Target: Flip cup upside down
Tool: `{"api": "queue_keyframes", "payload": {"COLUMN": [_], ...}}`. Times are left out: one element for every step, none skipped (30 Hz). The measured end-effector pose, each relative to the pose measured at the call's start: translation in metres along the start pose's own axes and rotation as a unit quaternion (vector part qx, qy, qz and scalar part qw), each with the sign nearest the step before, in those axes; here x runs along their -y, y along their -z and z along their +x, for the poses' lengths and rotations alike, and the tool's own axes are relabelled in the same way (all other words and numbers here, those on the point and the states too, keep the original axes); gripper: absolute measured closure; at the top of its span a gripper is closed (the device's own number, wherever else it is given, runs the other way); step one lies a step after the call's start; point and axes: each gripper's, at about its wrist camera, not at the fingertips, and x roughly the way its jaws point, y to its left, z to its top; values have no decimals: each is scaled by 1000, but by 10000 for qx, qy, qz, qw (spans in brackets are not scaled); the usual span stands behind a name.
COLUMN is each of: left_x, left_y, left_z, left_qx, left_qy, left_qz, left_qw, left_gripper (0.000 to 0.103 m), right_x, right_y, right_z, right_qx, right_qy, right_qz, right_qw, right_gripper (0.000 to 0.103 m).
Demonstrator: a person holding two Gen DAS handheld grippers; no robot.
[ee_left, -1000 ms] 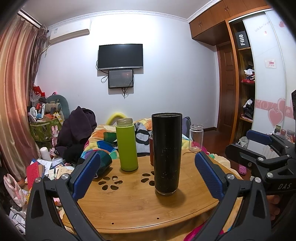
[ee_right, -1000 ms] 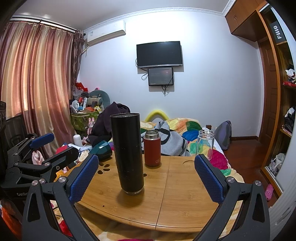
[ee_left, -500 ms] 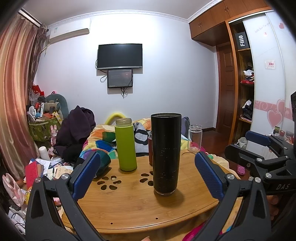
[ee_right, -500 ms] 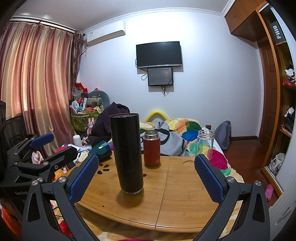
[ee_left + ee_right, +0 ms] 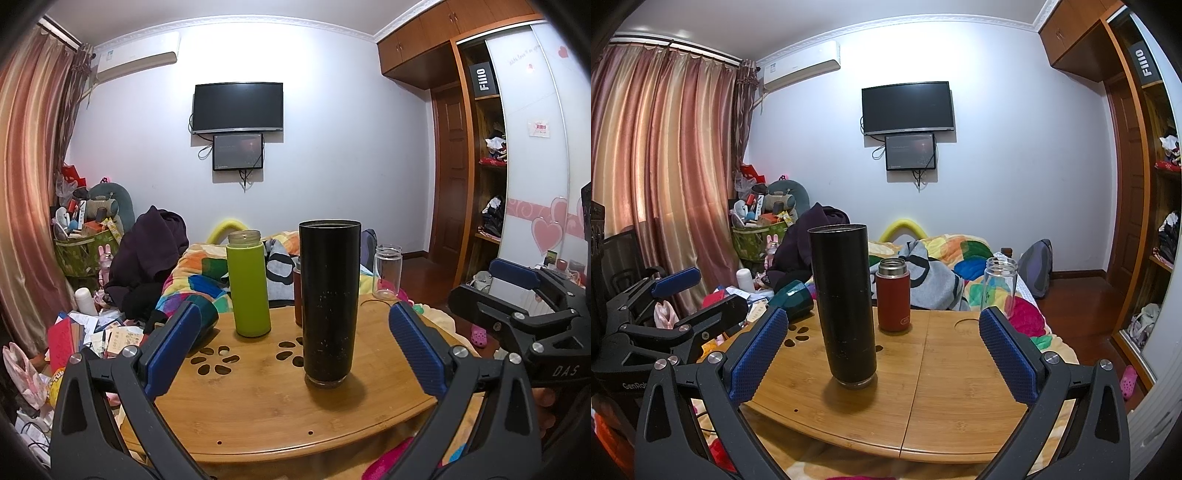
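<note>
A tall black cylindrical cup (image 5: 329,302) stands upright on the round wooden table (image 5: 258,398), mouth up; it also shows in the right wrist view (image 5: 846,310). My left gripper (image 5: 295,339) is open and empty, its blue pads wide apart, a little short of the cup. My right gripper (image 5: 882,343) is open and empty too, with the cup slightly left of its centre. Each gripper shows at the edge of the other's view, apart from the cup.
A green bottle (image 5: 248,284), a red flask (image 5: 893,295) and a clear glass jar (image 5: 999,286) stand farther back on the table. A dark teal cup (image 5: 792,301) lies at its left edge. A bed with a colourful blanket (image 5: 953,266) is behind.
</note>
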Motion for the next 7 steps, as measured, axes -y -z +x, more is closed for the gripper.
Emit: {"api": "queue_keyframes", "payload": {"left_x": [0, 0, 0, 0, 0, 0, 0], "left_y": [0, 1, 1, 1, 0, 0, 0], "left_z": [0, 0, 0, 0, 1, 1, 1], "left_qx": [0, 2, 8, 21, 17, 17, 5], "left_qy": [3, 4, 3, -3, -9, -12, -10], "left_qz": [-2, -2, -1, 2, 1, 1, -1], "left_qw": [10000, 10000, 10000, 10000, 10000, 10000, 10000], "left_gripper": [0, 0, 0, 0, 0, 0, 0], "right_x": [0, 0, 0, 0, 0, 0, 0], "right_y": [0, 0, 0, 0, 0, 0, 0], "right_z": [0, 0, 0, 0, 0, 0, 0], "right_qx": [2, 0, -1, 1, 1, 2, 2], "right_qy": [2, 2, 0, -2, -2, 2, 4], "right_qz": [0, 0, -2, -2, 0, 0, -1], "right_qw": [10000, 10000, 10000, 10000, 10000, 10000, 10000], "right_gripper": [0, 0, 0, 0, 0, 0, 0]}}
